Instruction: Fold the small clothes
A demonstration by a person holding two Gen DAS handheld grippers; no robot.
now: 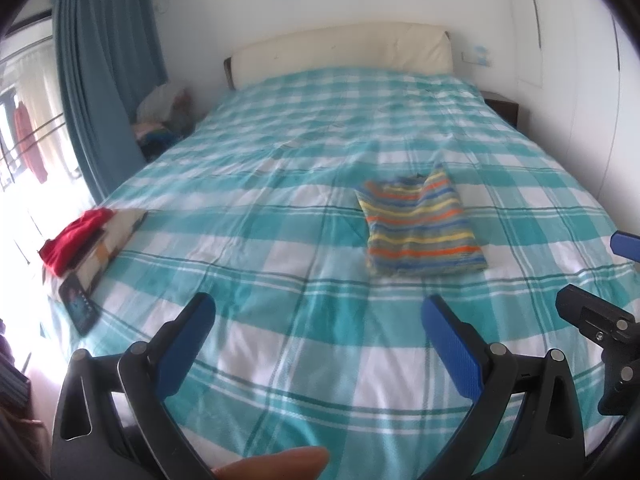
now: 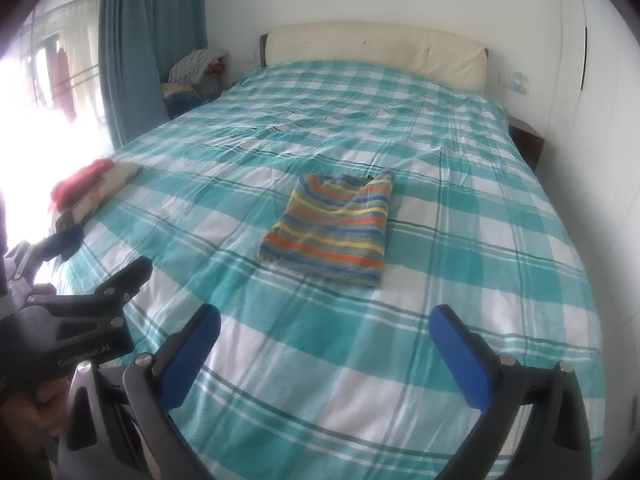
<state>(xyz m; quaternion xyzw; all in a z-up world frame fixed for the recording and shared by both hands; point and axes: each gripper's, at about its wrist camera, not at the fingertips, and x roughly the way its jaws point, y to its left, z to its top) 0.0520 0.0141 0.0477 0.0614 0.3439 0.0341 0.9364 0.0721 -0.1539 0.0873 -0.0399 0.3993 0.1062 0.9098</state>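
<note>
Bare bedspread [image 2: 280,360] lies before the striped shirt [image 2: 332,228].

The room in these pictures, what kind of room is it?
Most likely a bedroom in someone's home. A big bed with a teal-and-white checked cover fills the view, a cream padded headboard stands against the wall, and long blue curtains hang beside a bright window. A folded striped shirt lies on the bed.

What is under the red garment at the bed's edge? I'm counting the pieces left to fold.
The red garment lies on a flat pale patterned piece, maybe folded cloth; blur prevents telling. A dark tablet-like thing lies beside it. Anything beneath them is covered.
</note>
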